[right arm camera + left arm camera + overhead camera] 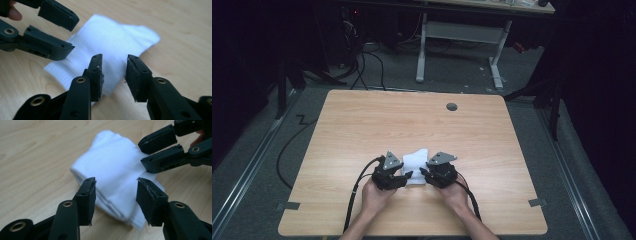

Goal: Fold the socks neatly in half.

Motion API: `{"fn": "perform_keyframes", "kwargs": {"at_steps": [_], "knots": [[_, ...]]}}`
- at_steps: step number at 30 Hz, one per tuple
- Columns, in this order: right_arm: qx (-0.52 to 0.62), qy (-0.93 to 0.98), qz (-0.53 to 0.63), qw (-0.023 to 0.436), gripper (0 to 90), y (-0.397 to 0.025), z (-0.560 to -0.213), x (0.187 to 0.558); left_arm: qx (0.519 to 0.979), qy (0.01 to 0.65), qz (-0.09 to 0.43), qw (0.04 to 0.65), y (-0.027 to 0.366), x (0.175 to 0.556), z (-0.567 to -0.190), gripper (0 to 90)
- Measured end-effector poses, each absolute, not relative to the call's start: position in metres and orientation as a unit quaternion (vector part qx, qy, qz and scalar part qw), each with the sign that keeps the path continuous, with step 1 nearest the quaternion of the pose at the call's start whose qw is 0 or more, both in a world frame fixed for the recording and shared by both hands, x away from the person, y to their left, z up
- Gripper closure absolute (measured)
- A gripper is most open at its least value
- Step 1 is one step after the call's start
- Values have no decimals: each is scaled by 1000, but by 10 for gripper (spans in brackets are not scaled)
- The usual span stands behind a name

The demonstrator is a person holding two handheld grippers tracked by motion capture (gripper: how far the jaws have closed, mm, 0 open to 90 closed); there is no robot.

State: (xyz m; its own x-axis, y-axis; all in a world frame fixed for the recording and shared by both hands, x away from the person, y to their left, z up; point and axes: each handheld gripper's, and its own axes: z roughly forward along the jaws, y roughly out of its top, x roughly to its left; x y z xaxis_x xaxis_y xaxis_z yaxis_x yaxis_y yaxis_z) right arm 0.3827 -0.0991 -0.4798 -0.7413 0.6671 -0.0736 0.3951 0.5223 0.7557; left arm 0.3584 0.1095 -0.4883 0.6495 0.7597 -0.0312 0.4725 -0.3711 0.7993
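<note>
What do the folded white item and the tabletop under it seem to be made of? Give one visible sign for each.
Folded white item: probably knitted cotton-like fabric, matt; fine ribbing and soft layered edges show.
Tabletop: wood or wood-look laminate, smooth and slightly glossy; pale grain lines show, but which one is unclear.

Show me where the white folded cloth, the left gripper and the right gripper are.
white folded cloth (112, 167), left gripper view, its top face.
left gripper (408, 175), high view, between its fingertips.
right gripper (422, 172), high view, between its fingertips.
</note>
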Motion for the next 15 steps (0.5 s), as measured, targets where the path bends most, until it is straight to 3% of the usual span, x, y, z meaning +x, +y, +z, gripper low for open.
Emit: {"fn": "perform_keyframes", "kwargs": {"at_steps": [5, 10, 15], "knots": [[315, 854, 381, 164, 607, -101, -492, 376, 817, 380, 163, 402, 110, 350, -502, 506], [320, 852, 383, 156, 600, -103, -494, 375, 819, 374, 154, 406, 111, 348, -504, 604], [310, 854, 389, 150, 692, -106, -498, 373, 818, 372, 151, 411, 110, 347, -506, 701]]}}
